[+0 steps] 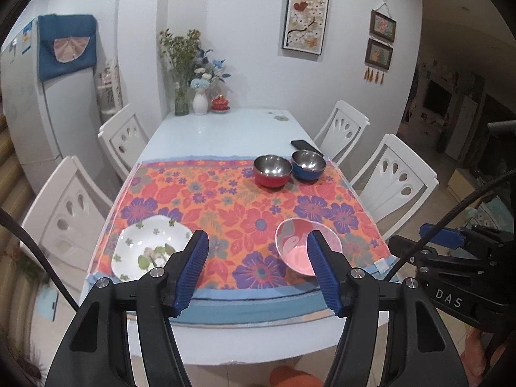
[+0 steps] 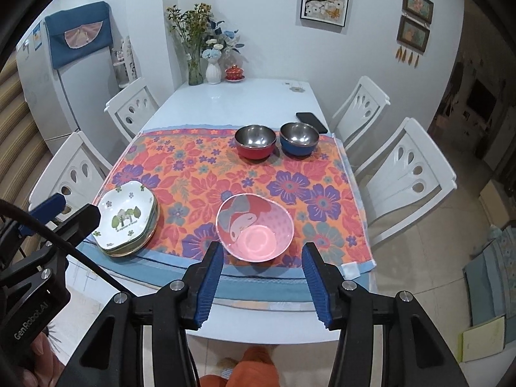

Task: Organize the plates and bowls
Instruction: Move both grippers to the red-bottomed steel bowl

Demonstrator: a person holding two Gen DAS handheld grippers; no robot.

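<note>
White dining room, glossy white worktop (image 2: 245, 103) ringed by white chairs; vases and a small red lidded pot stand at its far end against the wall. Floral cloth (image 2: 232, 174), orange with purple blooms, covers the near half and serves as the landmark.

On the cloth's near left corner: stack of white plates (image 2: 127, 222), scalloped rims, green tree print; from the right wrist view at least two or three appear nested. Glazed ceramic by the look, so probably heavy, rigid, slick and chip-prone. Best taken at the rim, one pad over and one under, and lifted level.

Near the cloth's front edge, centre-right: pink bowl (image 2: 254, 227) with a cartoon print, thin-walled and smooth, likely melamine or plastic, so light and forgiving. A pinch on the near rim should do.

At the cloth's far right: red bowl (image 2: 255, 142) and blue bowl (image 2: 299, 138), steel-lined, round and shiny, standing just beside each other, possibly touching. Likely light but slippery; the curved wall gives little purchase, so the rim is the place. A dark phone (image 2: 311, 122) lies on bare worktop just behind the blue bowl.

Left gripper (image 1: 256, 248) hovers above the cloth's front edge, between plates and pink bowl, jaws spread wide, nothing held. Right gripper (image 2: 262, 259) hovers before the pink bowl, jaws likewise parted and empty, ribbed blue pads showing.
</note>
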